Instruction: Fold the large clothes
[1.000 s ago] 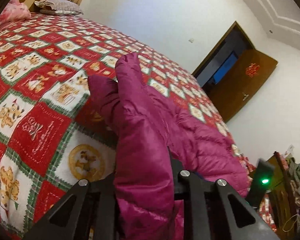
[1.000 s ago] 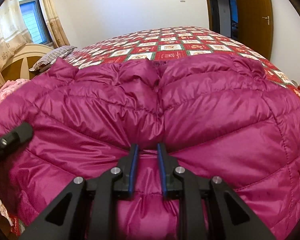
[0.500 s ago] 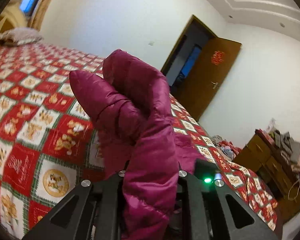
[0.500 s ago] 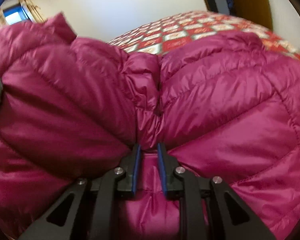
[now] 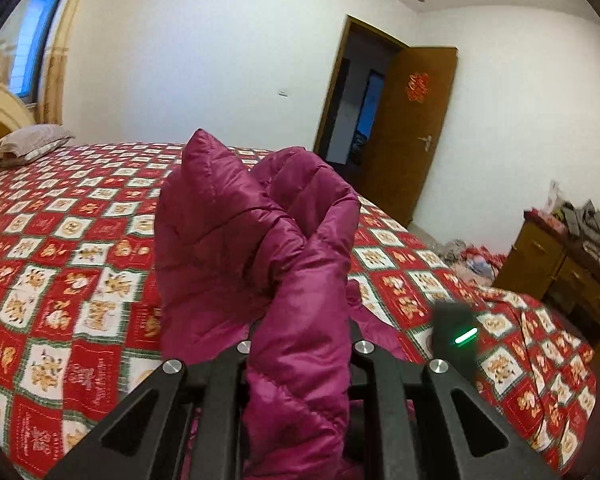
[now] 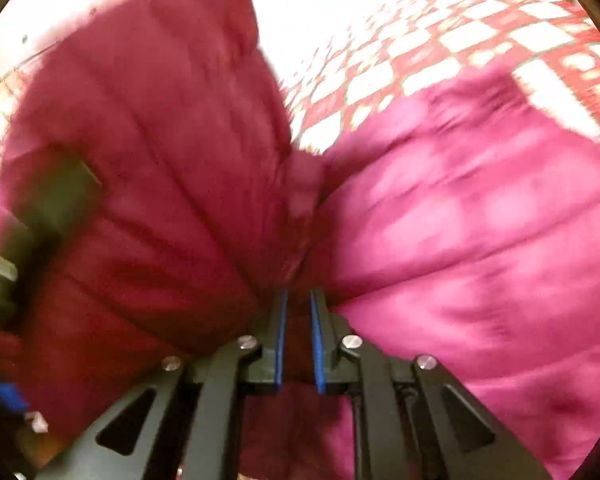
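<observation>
The left gripper is clamped on a bunched fold of the magenta down jacket, whose quilted fabric fills the gap between its 2 black fingers and rises in front of them in 2 puffy lobes. Just to the right of this gripper stands a black block with a green light. Beneath and beyond the raised fabric spreads the red, white and green patchwork quilt of the bed. Farther off to the left a pillow lies by the headboard, to the right stands a wooden dresser heaped with clothes, and straight ahead an open brown door breaks the white wall.

The right gripper has its blue-lined jaws closing, a pinch of the same jacket between the pads. Fabric billows to either side of it, blurred, with the quilt beyond.
</observation>
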Motion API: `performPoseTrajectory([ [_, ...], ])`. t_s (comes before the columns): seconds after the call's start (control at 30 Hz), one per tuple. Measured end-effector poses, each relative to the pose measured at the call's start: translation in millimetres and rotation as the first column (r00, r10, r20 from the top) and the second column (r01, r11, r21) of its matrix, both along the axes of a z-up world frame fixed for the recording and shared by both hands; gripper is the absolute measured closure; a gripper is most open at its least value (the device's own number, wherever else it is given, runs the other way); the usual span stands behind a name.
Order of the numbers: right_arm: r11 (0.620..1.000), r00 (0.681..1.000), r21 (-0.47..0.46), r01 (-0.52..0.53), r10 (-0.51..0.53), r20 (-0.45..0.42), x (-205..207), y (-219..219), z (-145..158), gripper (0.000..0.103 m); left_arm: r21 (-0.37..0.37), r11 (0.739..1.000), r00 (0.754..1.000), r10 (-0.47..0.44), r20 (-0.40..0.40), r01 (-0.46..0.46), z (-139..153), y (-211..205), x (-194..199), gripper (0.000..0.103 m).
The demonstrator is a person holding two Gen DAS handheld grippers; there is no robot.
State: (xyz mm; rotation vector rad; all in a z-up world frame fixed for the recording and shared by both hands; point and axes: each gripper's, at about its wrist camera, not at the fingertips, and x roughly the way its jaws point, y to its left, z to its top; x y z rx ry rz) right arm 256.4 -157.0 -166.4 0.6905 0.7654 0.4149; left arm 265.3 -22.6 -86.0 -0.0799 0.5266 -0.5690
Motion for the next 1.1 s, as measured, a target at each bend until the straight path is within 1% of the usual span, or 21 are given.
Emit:
performPoseTrajectory([
  [0.07, 0.997, 0.997, -0.023, 0.073, -0.073, 0.013, -13, -35, 8, 0.086, 0.035, 0.999, 1.000, -0.023, 0.008, 0.022, -4, -13, -2, 0.088],
  [0.1, 0.994, 0.995, -0.038, 0.103, -0.102, 0.015, -18, -47, 11, 0.086, 0.065, 0.997, 0.999, -0.041, 0.014, 0.040, -9, -24, -4, 0.088],
  [0.2, 0.973, 0.979, -0.100, 0.206, -0.206, 0.016, -32, -89, 15, 0.086, 0.130, 0.988, 0.996, -0.084, 0.016, 0.082, -23, -46, -8, 0.088],
  [0.27, 0.959, 0.967, -0.126, 0.255, -0.255, 0.014, -41, -109, 15, 0.086, 0.173, 0.980, 0.994, -0.106, 0.008, 0.103, -33, -58, -10, 0.088],
  [0.4, 0.937, 0.949, -0.154, 0.313, -0.313, 0.021, -58, -127, 16, 0.086, 0.252, 0.956, 0.989, -0.149, -0.018, 0.148, -58, -79, -12, 0.088],
  [0.5, 0.929, 0.945, -0.172, 0.326, -0.323, 0.045, -65, -134, 23, 0.086, 0.280, 0.941, 0.982, -0.185, -0.042, 0.189, -75, -91, -14, 0.088],
  [0.57, 0.933, 0.951, -0.186, 0.309, -0.301, 0.071, -62, -132, 32, 0.086, 0.281, 0.936, 0.977, -0.203, -0.061, 0.212, -83, -95, -15, 0.088],
  [0.7, 0.949, 0.969, -0.211, 0.234, -0.210, 0.128, -49, -126, 42, 0.086, 0.302, 0.921, 0.970, -0.237, -0.063, 0.245, -92, -103, -20, 0.088],
  [0.77, 0.958, 0.978, -0.221, 0.182, -0.154, 0.140, -39, -118, 46, 0.086, 0.291, 0.922, 0.967, -0.244, -0.076, 0.256, -96, -102, -17, 0.088],
  [0.8, 0.965, 0.985, -0.224, 0.140, -0.111, 0.134, -30, -113, 45, 0.086, 0.287, 0.922, 0.966, -0.247, -0.080, 0.260, -97, -102, -16, 0.088],
  [0.87, 0.969, 0.993, -0.240, 0.064, -0.039, 0.108, -13, -104, 35, 0.086, 0.293, 0.918, 0.964, -0.255, -0.076, 0.266, -99, -102, -17, 0.088],
  [0.93, 0.957, 0.998, -0.290, 0.030, -0.013, 0.061, -1, -95, 22, 0.086, 0.305, 0.913, 0.962, -0.265, -0.063, 0.272, -98, -103, -19, 0.088],
  [0.97, 0.946, 1.000, -0.322, 0.027, -0.022, 0.021, 7, -93, 12, 0.090, 0.302, 0.912, 0.960, -0.272, -0.060, 0.277, -96, -101, -21, 0.087],
  [1.0, 0.941, 1.000, -0.337, 0.017, -0.021, -0.009, 13, -93, 3, 0.091, 0.291, 0.913, 0.958, -0.279, -0.062, 0.284, -94, -98, -22, 0.085],
  [1.03, 0.938, 1.000, -0.345, 0.009, -0.018, -0.023, 15, -92, -3, 0.100, 0.289, 0.912, 0.956, -0.286, -0.063, 0.292, -94, -97, -24, 0.084],
  [1.07, 0.933, 0.999, -0.361, 0.002, -0.019, -0.042, 18, -93, -8, 0.103, 0.298, 0.906, 0.953, -0.297, -0.058, 0.300, -92, -95, -28, 0.082],
  [1.1, 0.930, 0.998, -0.366, -0.004, -0.017, -0.055, 19, -92, -11, 0.103, 0.312, 0.899, 0.950, -0.309, -0.048, 0.308, -91, -94, -33, 0.079],
])
